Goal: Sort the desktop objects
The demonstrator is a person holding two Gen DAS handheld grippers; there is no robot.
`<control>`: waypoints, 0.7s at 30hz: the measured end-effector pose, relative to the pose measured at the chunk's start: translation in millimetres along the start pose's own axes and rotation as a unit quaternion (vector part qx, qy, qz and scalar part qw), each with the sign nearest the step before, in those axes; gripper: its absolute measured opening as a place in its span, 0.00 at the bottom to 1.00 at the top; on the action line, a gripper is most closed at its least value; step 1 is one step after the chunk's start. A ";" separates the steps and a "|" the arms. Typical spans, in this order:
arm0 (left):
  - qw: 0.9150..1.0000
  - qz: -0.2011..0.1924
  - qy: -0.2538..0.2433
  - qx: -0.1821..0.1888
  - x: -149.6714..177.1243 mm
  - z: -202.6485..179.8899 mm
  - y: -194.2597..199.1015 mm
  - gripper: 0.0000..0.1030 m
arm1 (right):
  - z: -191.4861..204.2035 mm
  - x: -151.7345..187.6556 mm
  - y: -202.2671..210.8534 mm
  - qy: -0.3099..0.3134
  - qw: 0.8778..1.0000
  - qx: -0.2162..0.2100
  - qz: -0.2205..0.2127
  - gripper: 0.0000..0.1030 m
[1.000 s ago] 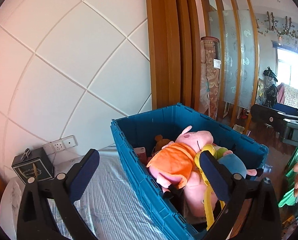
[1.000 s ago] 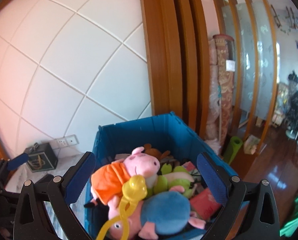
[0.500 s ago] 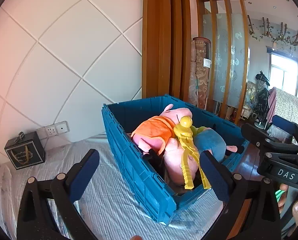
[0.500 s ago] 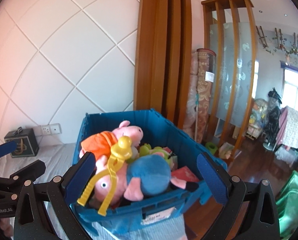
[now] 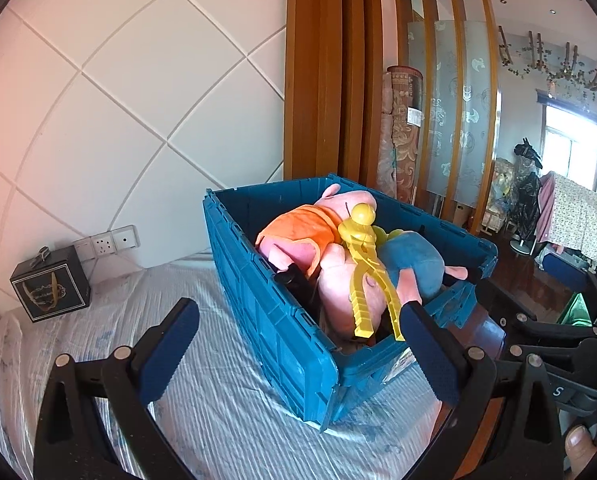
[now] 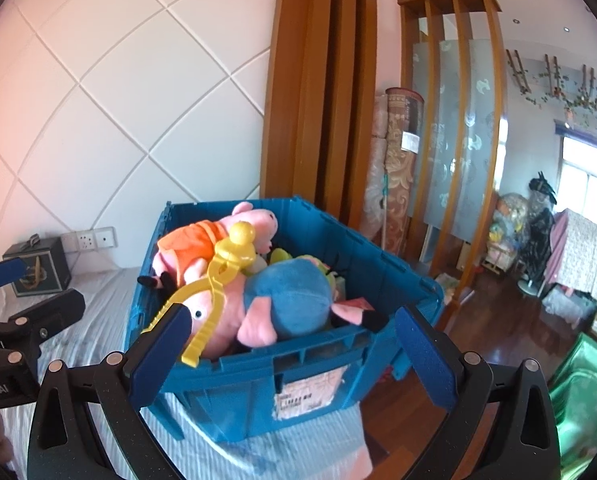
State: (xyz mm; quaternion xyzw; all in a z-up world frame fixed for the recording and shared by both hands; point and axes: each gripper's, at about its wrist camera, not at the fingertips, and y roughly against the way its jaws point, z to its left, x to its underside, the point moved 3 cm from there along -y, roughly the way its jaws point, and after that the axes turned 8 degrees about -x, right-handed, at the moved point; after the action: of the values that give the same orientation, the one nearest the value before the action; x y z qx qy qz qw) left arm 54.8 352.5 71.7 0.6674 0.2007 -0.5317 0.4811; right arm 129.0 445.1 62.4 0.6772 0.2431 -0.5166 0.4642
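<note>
both grippers' fingers (image 5: 170, 344) wide apart, empty

1. The blue crate (image 6: 314, 360) ahead of the right gripper (image 6: 290, 360) looked like ribbed, hard plastic with a dull sheen; a paper label (image 6: 310, 394) was stuck on its near wall.
2. The plush pigs (image 6: 218, 240) inside it were soft, matt cloth.
3. The yellow tongs (image 5: 364, 268) lying over them were glossy moulded plastic.
4. The table cover (image 5: 218, 412) under the left gripper (image 5: 298, 352) was wrinkled, striped cloth.
5. The gripper pads (image 5: 170, 352) looked matt blue, on black plastic arms.
</note>
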 end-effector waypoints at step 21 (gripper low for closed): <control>0.999 0.034 -0.011 0.012 27.4 -9.4 -15.2 0.99 | -13.5 28.6 -10.0 -0.013 0.999 0.014 0.039 1.00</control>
State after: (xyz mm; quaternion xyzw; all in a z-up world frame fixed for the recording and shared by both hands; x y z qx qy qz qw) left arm 57.5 360.8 40.2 0.6736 0.1659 -0.5249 0.4932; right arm 137.3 457.2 32.7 0.6857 0.2036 -0.5103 0.4774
